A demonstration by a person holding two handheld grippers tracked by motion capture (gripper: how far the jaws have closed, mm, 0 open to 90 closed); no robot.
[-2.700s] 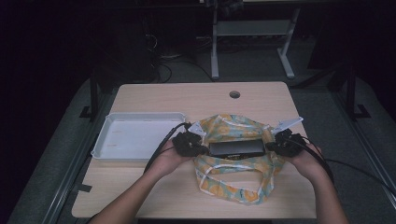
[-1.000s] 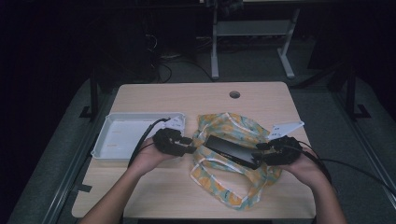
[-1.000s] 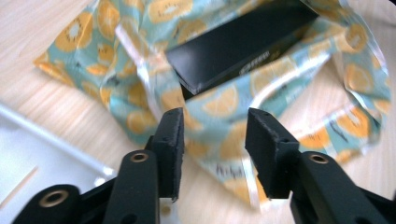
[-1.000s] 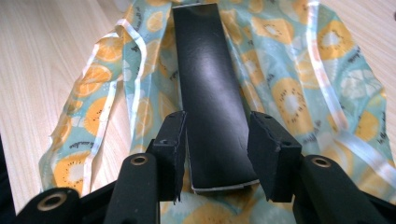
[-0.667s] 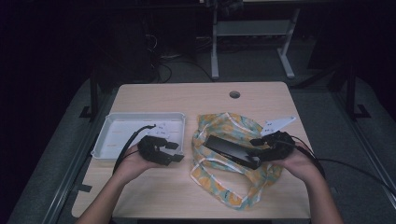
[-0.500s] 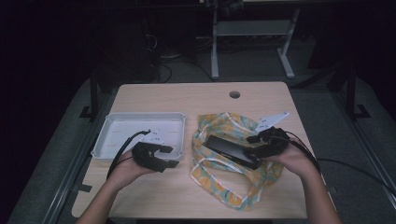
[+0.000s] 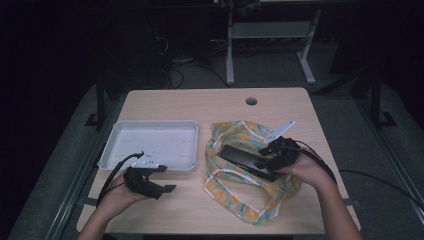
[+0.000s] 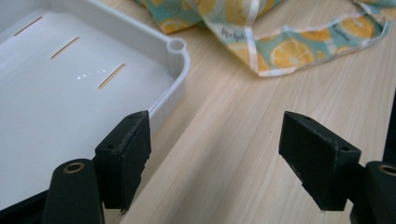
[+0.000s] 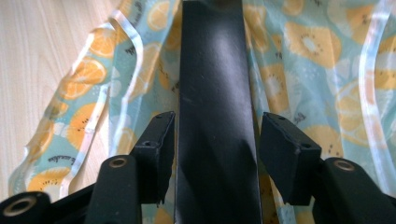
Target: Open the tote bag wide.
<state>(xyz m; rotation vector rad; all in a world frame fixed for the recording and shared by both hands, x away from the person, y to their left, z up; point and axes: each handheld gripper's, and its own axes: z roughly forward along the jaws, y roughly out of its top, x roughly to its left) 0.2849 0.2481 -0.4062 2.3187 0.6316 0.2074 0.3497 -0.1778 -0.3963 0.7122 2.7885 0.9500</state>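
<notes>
A long flat black box lies aslant on a fruit-print cloth bag right of the table's middle. My right gripper straddles the box's right end. Its jaws have just been opening, a gap shows beside the box, and the pads do not press it. My left gripper hovers low by the front right corner of a white tray. Its jaws have just been opening too and hold nothing.
The wooden table has a round cable hole at the back. Bare wood lies between the tray and the bag. A metal stand's legs are on the dark floor beyond.
My left gripper has drawn away from the bag, leftward and toward the front by the tray, with wider jaws. The right gripper's jaws have spread around the box, which lies aslant.
</notes>
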